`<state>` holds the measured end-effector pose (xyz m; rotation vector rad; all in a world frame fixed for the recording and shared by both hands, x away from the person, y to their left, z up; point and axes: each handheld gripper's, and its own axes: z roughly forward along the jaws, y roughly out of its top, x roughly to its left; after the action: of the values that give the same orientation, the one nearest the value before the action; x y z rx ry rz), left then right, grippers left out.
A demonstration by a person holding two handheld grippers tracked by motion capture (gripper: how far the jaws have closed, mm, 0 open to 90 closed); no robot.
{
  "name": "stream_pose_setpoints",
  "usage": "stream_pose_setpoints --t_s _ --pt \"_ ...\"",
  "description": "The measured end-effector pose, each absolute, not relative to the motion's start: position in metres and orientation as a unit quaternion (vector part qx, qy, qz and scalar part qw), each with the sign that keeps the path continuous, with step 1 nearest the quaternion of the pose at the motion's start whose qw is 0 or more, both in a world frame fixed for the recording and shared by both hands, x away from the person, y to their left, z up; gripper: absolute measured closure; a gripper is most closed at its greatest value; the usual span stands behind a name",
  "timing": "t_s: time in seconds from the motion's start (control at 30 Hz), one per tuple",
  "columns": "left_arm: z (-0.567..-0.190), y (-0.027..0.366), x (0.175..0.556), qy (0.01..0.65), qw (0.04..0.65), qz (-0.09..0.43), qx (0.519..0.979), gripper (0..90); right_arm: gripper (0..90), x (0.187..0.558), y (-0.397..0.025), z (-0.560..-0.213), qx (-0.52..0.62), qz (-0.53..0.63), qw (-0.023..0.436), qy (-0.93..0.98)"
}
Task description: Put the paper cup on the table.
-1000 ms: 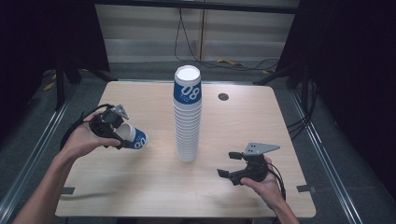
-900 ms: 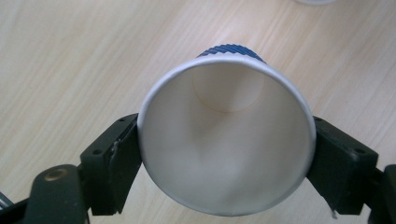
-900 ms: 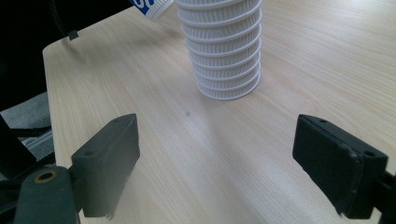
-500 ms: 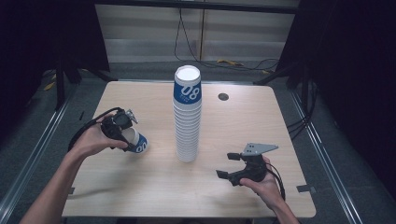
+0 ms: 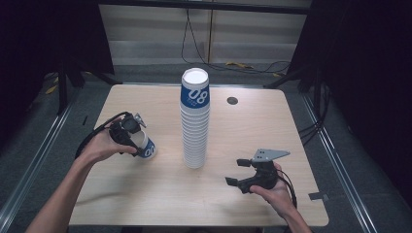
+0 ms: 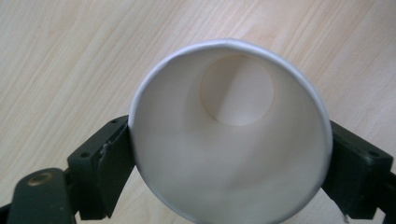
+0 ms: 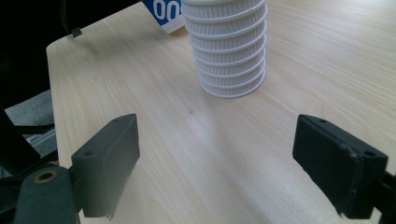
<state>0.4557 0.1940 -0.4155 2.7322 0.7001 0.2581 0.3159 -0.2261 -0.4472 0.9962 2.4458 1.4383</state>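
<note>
Over the last second the left gripper [image 5: 132, 137] has carried its paper cup [image 5: 145, 147] lower and nearer the person, from a raised spot near the table's left edge to a place low over the wooden table [image 5: 145, 194], left of the tall stack of cups [image 5: 195, 121] and apart from it. Its jaws are closed on the cup's sides just below the rim, as the left gripper view shows: the cup [image 6: 231, 130] sits between the two black pads, its white inside and round bottom in plain sight, the mouth turned toward the camera. From above the cup looks tilted, its blue band toward the stack; whether its base already touches the wood I cannot tell. The right gripper [image 5: 243, 172] has hardly shifted and waits near the front right of the table, jaws spread wide with nothing between them, facing the foot of the stack [image 7: 229, 51]. Judging by this, a single cup is being set down away from the stack, and the next need is to settle it and release.
</note>
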Motion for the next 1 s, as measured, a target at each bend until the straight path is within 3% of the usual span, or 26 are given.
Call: stream_pose_setpoints --t_s 0.27,0.43,1.0 --pt "-0.424 0.193 0.458 0.247 0.15 0.098 0.952 11.7 15.0 0.316 -0.223 -0.448 0.328 0.477 0.06 0.813" --pt "-0.427 0.195 0.457 0.244 0.157 0.085 0.953 18.2 14.8 0.316 -0.224 -0.448 0.329 0.477 0.06 0.813" --pt "-0.429 0.216 0.445 0.268 0.241 0.083 0.929 17.1 14.9 0.317 -0.223 -0.449 0.33 0.474 0.062 0.814"
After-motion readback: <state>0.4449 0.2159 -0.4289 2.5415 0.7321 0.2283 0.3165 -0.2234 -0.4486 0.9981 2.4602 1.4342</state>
